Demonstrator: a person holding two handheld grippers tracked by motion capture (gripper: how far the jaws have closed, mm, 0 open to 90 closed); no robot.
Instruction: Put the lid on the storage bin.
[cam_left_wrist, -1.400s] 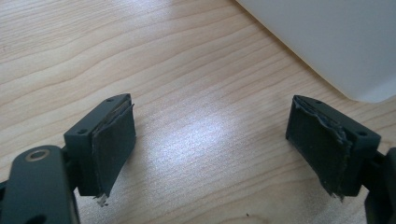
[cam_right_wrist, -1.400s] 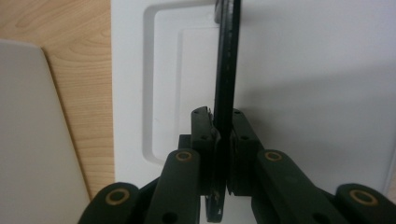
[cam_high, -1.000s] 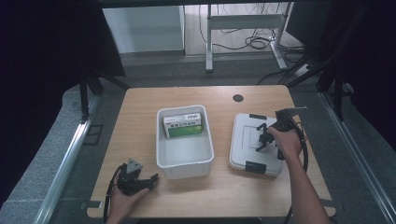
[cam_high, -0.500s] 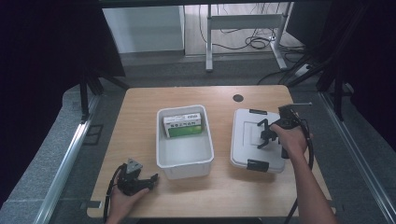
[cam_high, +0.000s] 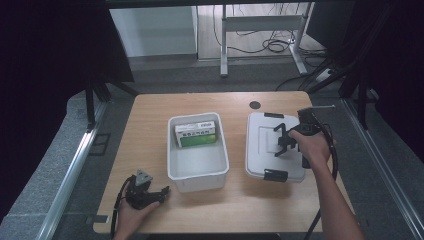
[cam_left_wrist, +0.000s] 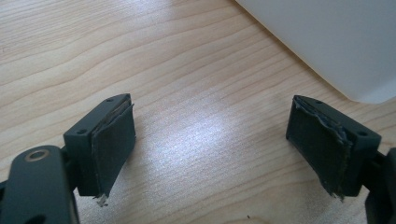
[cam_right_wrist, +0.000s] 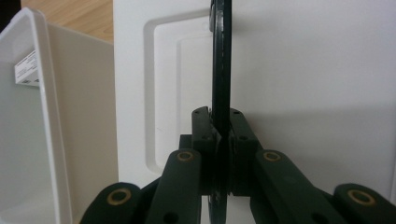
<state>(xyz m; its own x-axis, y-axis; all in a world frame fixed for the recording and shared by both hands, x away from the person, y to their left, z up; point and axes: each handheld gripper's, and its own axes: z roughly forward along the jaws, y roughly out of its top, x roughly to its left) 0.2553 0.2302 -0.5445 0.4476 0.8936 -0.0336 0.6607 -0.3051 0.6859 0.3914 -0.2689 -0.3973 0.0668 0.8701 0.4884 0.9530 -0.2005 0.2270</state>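
On the tabletop, lid: the flat white plastic lid with black clips (cam_high: 270, 145) lies right of the bin, touching or just beside it.
Handle: my right gripper (cam_right_wrist: 220, 135) has its jaws pressed together on the lid's thin black handle (cam_right_wrist: 221, 65), pinching it edge-on; I judge the lid is meant for the bin.
Bin: the open white rectangular plastic bin (cam_high: 197, 172) sits mid-table, a green and white box (cam_high: 196, 134) at its far end.
Left: my left gripper (cam_left_wrist: 210, 154) rests low over the pale wooden tabletop (cam_left_wrist: 187, 74), jaws spread wide, holding nothing, the bin's corner just ahead; parked, I'd say.
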